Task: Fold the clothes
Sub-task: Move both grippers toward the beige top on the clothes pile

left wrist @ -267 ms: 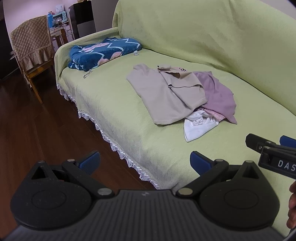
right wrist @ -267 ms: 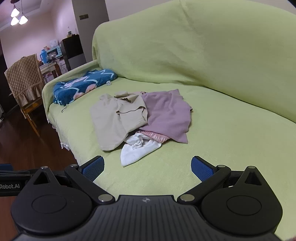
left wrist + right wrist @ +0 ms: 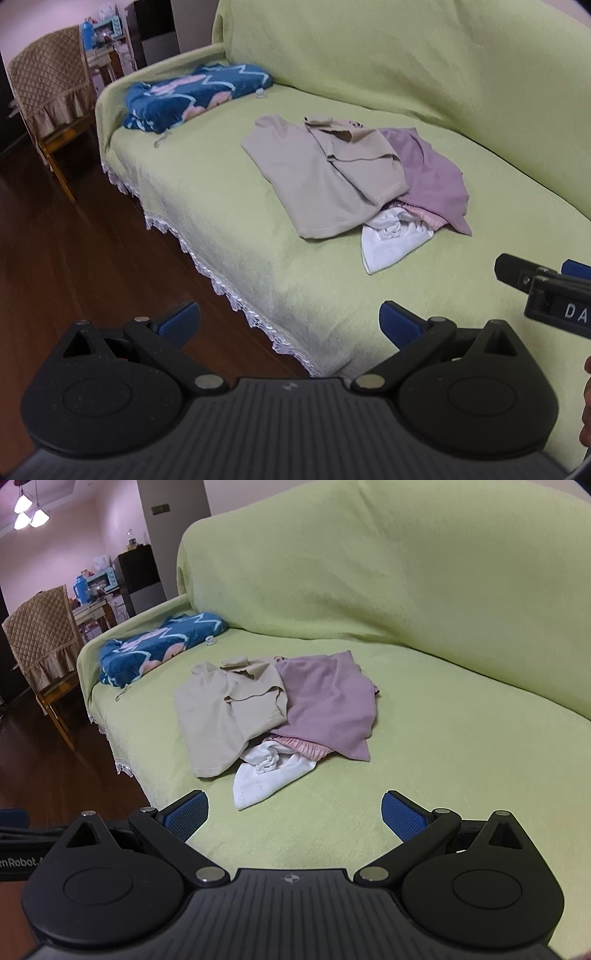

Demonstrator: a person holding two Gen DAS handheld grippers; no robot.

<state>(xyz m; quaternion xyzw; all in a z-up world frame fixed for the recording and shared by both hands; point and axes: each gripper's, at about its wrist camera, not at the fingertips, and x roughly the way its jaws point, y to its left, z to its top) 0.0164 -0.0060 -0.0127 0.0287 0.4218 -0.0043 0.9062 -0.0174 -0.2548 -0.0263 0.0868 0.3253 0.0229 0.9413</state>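
Observation:
A pile of clothes lies on the green sofa seat (image 3: 229, 206): a beige shirt (image 3: 317, 184) on the left, a mauve garment (image 3: 432, 173) on the right, a white garment (image 3: 391, 243) and a pink one (image 3: 421, 216) poking out at the front. The right wrist view shows the beige shirt (image 3: 218, 716), the mauve garment (image 3: 328, 701) and the white garment (image 3: 269, 779). My left gripper (image 3: 290, 321) is open and empty, over the sofa's front edge. My right gripper (image 3: 295, 812) is open and empty, just short of the white garment.
A blue patterned blanket (image 3: 192, 94) lies by the sofa's left armrest. A chair with a quilted brown cover (image 3: 48, 85) stands on the dark wood floor (image 3: 74, 266) to the left. The sofa backrest (image 3: 388, 572) rises behind the pile.
Both views have shifted slightly closer to the pile. The clothes have not moved and both grippers remain open.

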